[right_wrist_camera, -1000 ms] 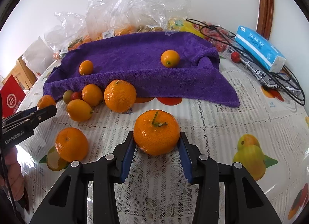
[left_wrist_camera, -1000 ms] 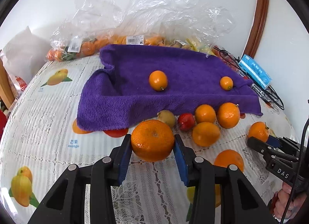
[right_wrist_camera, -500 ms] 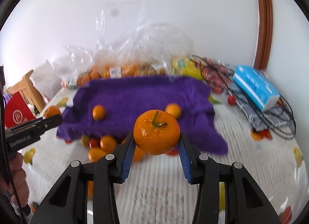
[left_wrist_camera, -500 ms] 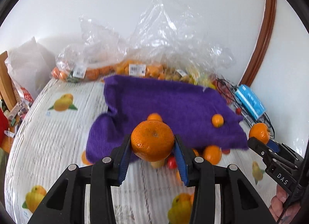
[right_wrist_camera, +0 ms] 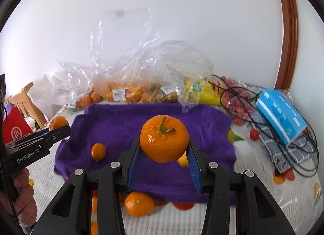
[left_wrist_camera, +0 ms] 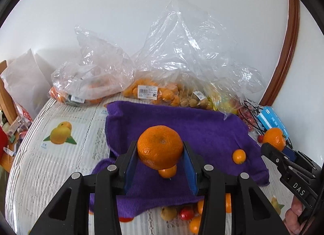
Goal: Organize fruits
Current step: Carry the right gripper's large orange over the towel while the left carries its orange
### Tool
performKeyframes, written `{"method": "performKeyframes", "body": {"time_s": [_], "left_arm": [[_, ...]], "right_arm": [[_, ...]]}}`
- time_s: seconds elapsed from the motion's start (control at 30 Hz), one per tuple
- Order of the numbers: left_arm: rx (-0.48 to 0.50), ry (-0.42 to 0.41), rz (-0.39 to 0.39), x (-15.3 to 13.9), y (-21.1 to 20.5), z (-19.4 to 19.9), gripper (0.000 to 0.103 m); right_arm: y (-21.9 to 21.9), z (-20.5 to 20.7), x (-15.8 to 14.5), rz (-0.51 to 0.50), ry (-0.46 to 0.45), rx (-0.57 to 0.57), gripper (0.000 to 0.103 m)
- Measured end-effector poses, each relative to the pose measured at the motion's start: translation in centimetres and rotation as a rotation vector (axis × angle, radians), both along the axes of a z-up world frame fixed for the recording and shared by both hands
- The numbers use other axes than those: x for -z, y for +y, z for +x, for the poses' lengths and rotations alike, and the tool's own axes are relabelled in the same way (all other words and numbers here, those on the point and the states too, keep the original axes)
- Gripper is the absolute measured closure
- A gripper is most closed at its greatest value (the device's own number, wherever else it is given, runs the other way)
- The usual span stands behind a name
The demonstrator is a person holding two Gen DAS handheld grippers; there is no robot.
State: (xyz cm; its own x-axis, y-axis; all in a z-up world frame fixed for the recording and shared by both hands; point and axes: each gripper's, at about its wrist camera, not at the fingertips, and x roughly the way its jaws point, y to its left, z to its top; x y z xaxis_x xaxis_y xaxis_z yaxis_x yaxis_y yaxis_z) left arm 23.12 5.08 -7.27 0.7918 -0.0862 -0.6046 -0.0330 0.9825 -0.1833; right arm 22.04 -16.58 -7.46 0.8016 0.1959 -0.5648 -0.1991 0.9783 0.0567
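Left gripper (left_wrist_camera: 160, 160) is clamped on a mandarin (left_wrist_camera: 160, 146), held in the air above the near half of the purple towel (left_wrist_camera: 202, 131). Right gripper (right_wrist_camera: 164, 159) is clamped on a stemmed mandarin (right_wrist_camera: 164, 138), likewise raised over the towel's near half. Two kumquats lie on the towel: one (right_wrist_camera: 98, 151) toward its left edge, the other (right_wrist_camera: 182, 161) partly hidden behind the right gripper's fruit. Loose fruit (right_wrist_camera: 139, 204) lies on the table (left_wrist_camera: 50, 170) at the towel's near edge. Bagged fruit (right_wrist_camera: 125, 93) lines the table's far edge.
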Motion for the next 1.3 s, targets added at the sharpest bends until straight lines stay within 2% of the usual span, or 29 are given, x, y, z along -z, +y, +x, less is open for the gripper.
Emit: {"method": "performKeyframes", "body": {"time_s": [0.13, 0.27, 0.37, 0.53, 1.3], "left_arm": [[-0.018, -0.009, -0.016, 0.8, 0.7, 1.0, 0.063], [-0.042, 0.027, -0.051, 2.4, 1.8, 1.6, 0.063], [-0.036, 0.045, -0.086, 2.9, 2.2, 1.8, 0.063], [-0.024, 0.037, -0.049, 3.2, 1.4, 1.6, 0.063], [0.0, 0.033, -0.047, 3.5, 0.7, 1.6, 0.063]], "right_arm": [[-0.5, 1.1, 0.5, 0.007, -0.007, 0.004, 0.059], [-1.3, 2.4, 2.5, 0.049, 0.032, 0.003, 0.059], [-1.5, 2.9, 3.2, 0.034, 0.05, 0.014, 0.059], [-2.0, 2.8, 3.1, 0.045, 0.034, 0.022, 0.059], [-1.1, 3.2, 4.5, 0.022, 0.056, 0.012, 0.059]]}}
